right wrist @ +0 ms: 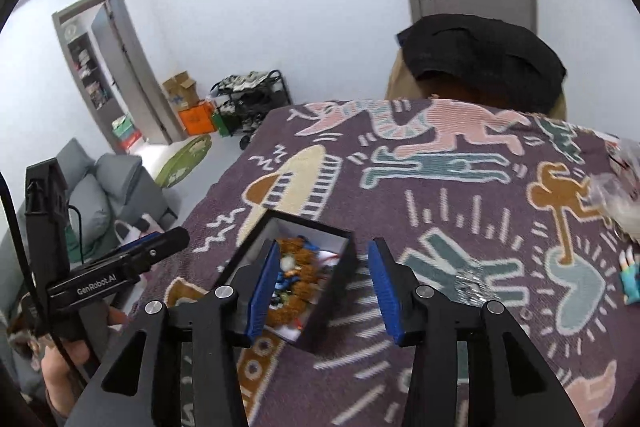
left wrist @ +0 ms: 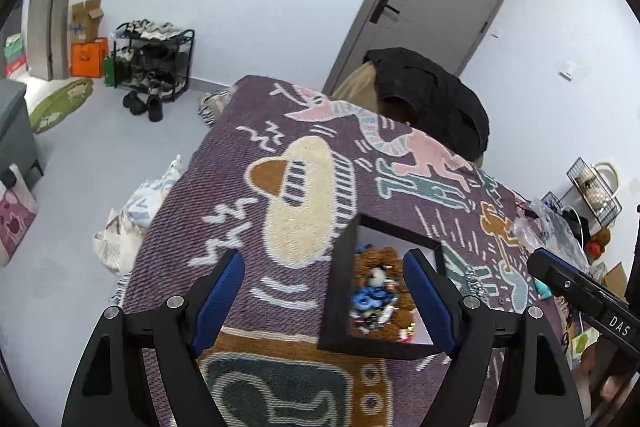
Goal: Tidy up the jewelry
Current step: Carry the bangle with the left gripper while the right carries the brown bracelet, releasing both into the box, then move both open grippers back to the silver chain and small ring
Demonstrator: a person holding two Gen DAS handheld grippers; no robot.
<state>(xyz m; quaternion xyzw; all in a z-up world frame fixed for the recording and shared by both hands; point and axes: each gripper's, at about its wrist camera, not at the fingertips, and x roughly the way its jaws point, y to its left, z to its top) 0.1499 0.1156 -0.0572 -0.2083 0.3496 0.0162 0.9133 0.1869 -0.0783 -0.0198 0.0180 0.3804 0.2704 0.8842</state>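
Observation:
A black open box holding several colourful jewelry pieces sits on the patterned purple blanket. My left gripper is open above the box's left wall. My right gripper is open and straddles the box's right wall, with its left blue finger over the jewelry. A silver chain lies on the blanket to the right of the box; it also shows in the left wrist view. The right gripper's body shows at the right of the left wrist view.
Clear plastic bags and a small teal item lie at the blanket's right edge. A black garment lies at the table's far side. A shoe rack, boxes and a grey sofa stand on the floor at left.

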